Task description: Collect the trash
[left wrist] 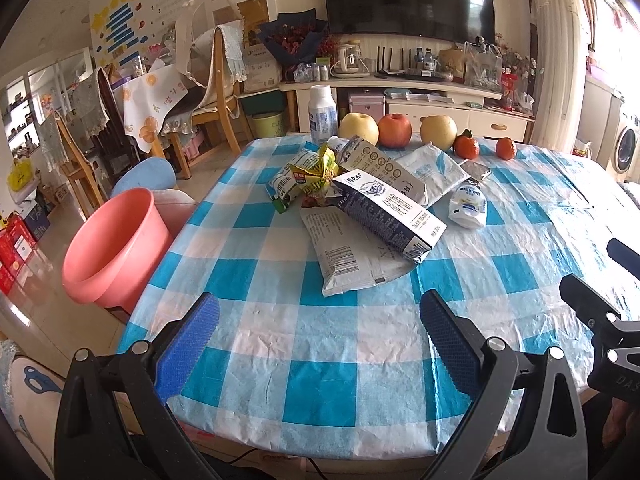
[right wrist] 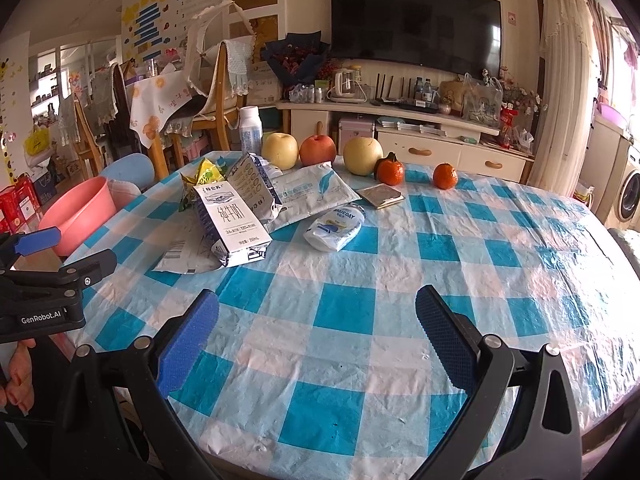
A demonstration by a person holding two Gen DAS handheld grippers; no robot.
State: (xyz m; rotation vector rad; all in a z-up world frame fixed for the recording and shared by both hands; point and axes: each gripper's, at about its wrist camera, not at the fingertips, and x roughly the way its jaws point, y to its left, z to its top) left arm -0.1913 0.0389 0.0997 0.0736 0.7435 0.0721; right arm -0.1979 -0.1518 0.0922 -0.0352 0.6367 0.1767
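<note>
A heap of trash lies mid-table: a crushed milk carton (left wrist: pixel 390 210) (right wrist: pixel 230 220), a flat grey pouch (left wrist: pixel 348 256) under it, a second carton (left wrist: pixel 374 162), a yellow-green wrapper (left wrist: pixel 316 170) (right wrist: pixel 206 174), a white packet (left wrist: pixel 434 172) (right wrist: pixel 314 192) and a small crumpled white bag (left wrist: pixel 467 204) (right wrist: pixel 334 228). A pink bucket (left wrist: pixel 116 246) (right wrist: pixel 78 214) stands off the table's left edge. My left gripper (left wrist: pixel 318 324) is open over the near cloth, short of the heap. My right gripper (right wrist: pixel 316 324) is open too, nearer the table's right half, holding nothing.
Along the far edge of the checked tablecloth (left wrist: pixel 320 360) stand a white bottle (left wrist: pixel 322 114), three apples or pears (left wrist: pixel 394 130) and two tangerines (left wrist: pixel 466 146). A small dark card (right wrist: pixel 380 196) lies near them. Wooden chairs and clutter fill the left; a TV cabinet is behind.
</note>
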